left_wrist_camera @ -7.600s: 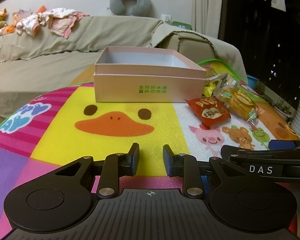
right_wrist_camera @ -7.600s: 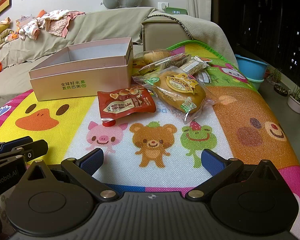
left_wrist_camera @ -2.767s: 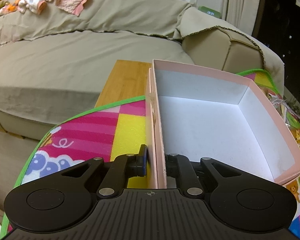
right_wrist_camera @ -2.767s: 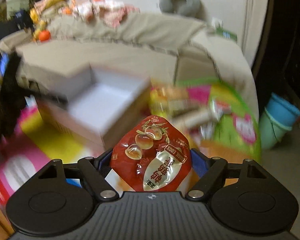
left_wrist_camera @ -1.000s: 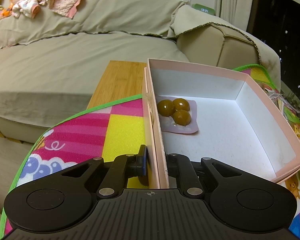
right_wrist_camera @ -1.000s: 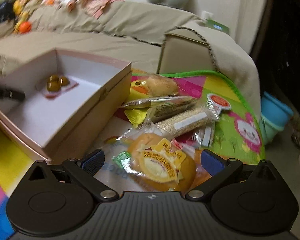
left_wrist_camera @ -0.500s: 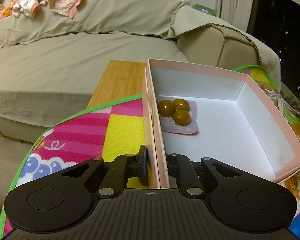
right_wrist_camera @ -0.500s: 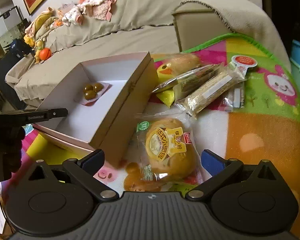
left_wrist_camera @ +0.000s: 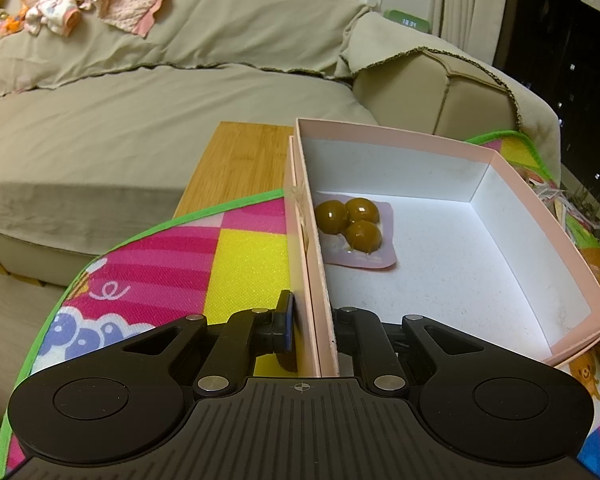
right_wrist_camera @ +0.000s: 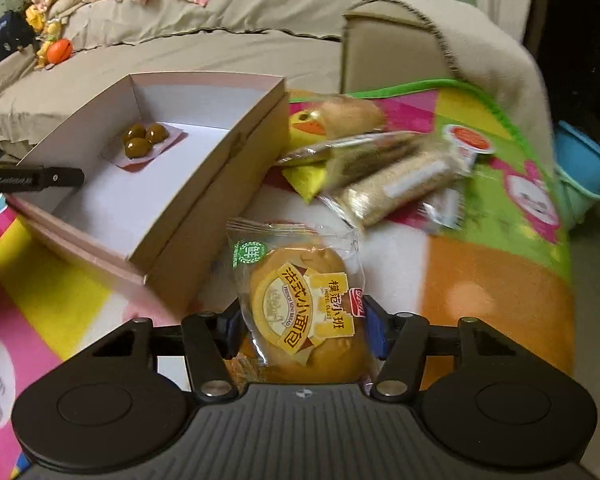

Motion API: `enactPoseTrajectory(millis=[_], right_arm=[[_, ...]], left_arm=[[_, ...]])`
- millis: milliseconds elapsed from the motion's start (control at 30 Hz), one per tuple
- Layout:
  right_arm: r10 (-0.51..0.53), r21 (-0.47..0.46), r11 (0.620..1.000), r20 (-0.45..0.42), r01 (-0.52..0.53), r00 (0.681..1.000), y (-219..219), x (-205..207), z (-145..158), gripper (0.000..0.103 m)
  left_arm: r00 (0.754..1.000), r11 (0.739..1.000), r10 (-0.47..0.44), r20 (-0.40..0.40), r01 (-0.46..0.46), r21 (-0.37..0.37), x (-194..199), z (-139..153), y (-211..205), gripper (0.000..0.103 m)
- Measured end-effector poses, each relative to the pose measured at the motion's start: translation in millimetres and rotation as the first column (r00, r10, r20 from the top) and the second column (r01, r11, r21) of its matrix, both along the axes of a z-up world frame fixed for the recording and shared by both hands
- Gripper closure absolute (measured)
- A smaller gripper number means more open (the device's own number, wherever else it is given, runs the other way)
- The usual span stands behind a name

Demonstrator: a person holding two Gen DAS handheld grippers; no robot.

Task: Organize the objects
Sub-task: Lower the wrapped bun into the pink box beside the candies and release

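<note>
The left gripper [left_wrist_camera: 310, 330] is clamping the pink cardboard box's [left_wrist_camera: 540, 216] wall; the right gripper's [right_wrist_camera: 300, 330] fingers are closing around the clear-wrapped bread bun [right_wrist_camera: 300, 300].

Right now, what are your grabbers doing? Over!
Left gripper clamped on box wall. Right gripper closing around bread. Egg pack boxed. Path clear.

Box [right_wrist_camera: 204, 216] floor mostly bare past egg pack [right_wrist_camera: 146, 142]; snack packets [right_wrist_camera: 384, 168] crowd mat [right_wrist_camera: 496, 280] beside it.
</note>
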State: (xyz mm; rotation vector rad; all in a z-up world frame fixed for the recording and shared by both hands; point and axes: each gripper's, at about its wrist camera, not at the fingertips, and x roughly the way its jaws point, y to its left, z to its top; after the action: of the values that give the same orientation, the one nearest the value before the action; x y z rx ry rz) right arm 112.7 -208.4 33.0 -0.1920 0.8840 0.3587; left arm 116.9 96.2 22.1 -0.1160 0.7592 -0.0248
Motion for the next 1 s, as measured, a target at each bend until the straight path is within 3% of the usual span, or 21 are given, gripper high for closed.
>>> enactPoseTrajectory(millis=[233, 500, 700, 767, 1000], right_arm=[[-0.031, 0.078, 0.997, 0.016, 0.029, 0.999, -20.5, -51.1, 52.9, 0.046], [0.035, 0.228, 0.971, 0.145, -0.068, 0.989, 28.8, -48.3, 120.7, 0.046], [0.029, 0.316, 0.944, 0.194, -0.090, 0.981, 83.5, -13.5, 129.2, 0.044], [0.031, 0.332, 0.939, 0.191, -0.094, 0.981, 95.3, -4.3, 126.2, 0.029], [0.012, 0.307, 0.950, 0.159, -0.060, 0.987, 88.5, 1.2, 104.7, 0.025]], left_arm=[[1.000, 1.000, 0.000, 0.004, 0.000, -0.012, 0.1, -0.2, 2.6, 0.089], [1.000, 1.000, 0.001, -0.004, -0.001, 0.001, 1.8, 0.5, 2.5, 0.090], [1.000, 1.000, 0.000, -0.004, 0.000, 0.002, 1.8, 0.6, 2.3, 0.090], [1.000, 1.000, 0.000, -0.006, 0.000, 0.002, 1.6, 0.4, 2.2, 0.090], [1.000, 1.000, -0.001, -0.002, 0.001, 0.003, 1.6, 0.3, 1.7, 0.090]])
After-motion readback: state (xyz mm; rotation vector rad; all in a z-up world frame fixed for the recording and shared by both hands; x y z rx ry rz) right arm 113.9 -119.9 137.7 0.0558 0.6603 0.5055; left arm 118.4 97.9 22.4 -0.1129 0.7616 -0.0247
